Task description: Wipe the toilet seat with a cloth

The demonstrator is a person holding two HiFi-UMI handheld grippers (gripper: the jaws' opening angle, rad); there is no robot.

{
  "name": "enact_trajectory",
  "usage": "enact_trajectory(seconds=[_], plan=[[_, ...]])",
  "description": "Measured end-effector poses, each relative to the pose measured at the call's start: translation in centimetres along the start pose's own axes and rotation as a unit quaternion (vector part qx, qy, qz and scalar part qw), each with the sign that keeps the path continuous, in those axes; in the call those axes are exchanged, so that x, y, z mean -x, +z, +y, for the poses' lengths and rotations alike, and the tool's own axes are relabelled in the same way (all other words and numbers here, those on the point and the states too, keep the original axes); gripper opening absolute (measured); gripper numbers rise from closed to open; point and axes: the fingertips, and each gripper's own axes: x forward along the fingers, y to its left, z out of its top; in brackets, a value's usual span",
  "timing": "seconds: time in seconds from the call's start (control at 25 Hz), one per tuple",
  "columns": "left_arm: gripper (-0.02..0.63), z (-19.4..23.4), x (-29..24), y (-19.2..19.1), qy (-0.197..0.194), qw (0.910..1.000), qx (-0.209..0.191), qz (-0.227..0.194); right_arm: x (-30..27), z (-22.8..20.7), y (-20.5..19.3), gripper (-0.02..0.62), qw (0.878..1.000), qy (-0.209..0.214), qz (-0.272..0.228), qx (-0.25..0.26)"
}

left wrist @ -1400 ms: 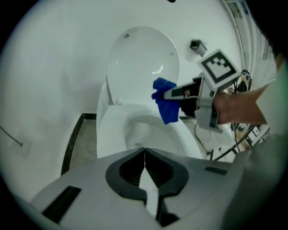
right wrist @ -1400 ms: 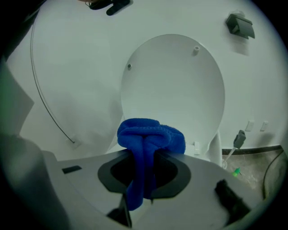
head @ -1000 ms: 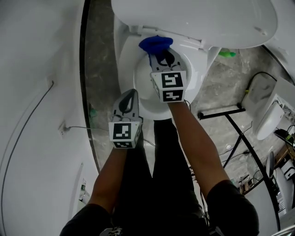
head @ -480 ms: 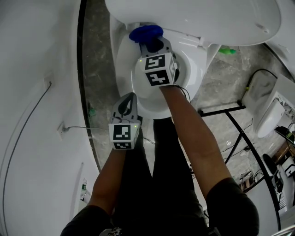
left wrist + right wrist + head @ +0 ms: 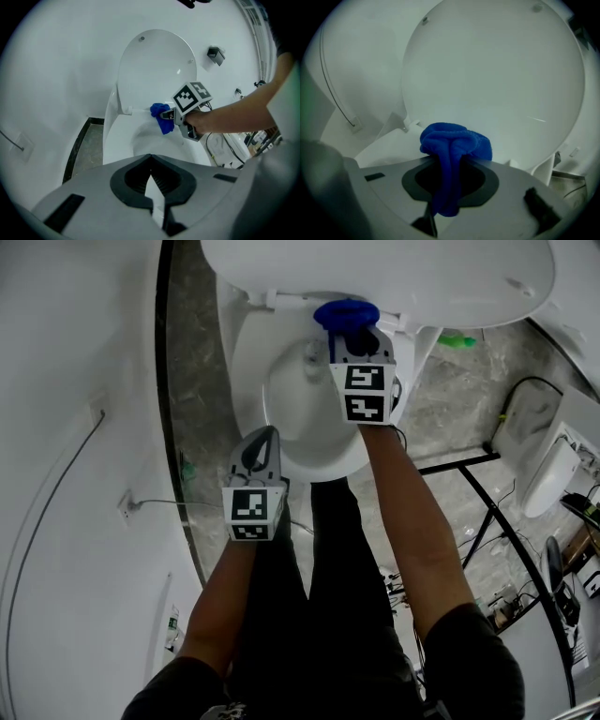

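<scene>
Cloth (image 5: pixel 345 313) lengthwise in right tool (image 5: pixel 352 336)

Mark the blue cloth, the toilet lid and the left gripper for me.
blue cloth (image 5: pixel 345 314): head view, top of the bunched wad.
toilet lid (image 5: pixel 157 65): left gripper view, middle of the raised lid.
left gripper (image 5: pixel 266 435): head view, tips of its shut jaws.

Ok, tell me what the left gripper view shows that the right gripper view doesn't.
Only the left gripper view: its own left tongs, shut and empty, the right tongs from outside with their marker cube, the person's arm and a strip of floor. Only the right gripper view: the blue cloth clamped between the right tongs, close up. Both: the cloth, the raised lid and the white toilet.
</scene>
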Motion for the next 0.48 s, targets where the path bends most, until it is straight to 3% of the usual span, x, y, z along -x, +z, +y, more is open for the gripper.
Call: enact_trajectory(seconds=[0.2, 0.48], plan=[[0.009, 0.2, -0.2, -0.8, 0.005, 0.9998, -0.003, 0.021, 1.7, -3.9, -2.5, 0.083, 0.999, -0.03, 0.017, -0.003], [0.009, -0.2, -0.2, -1.0, 0.0, 0.9998, -0.002, 0.022, 3.6, -6.1, -5.0, 0.083, 0.998, -0.04, 0.036, 0.021]])
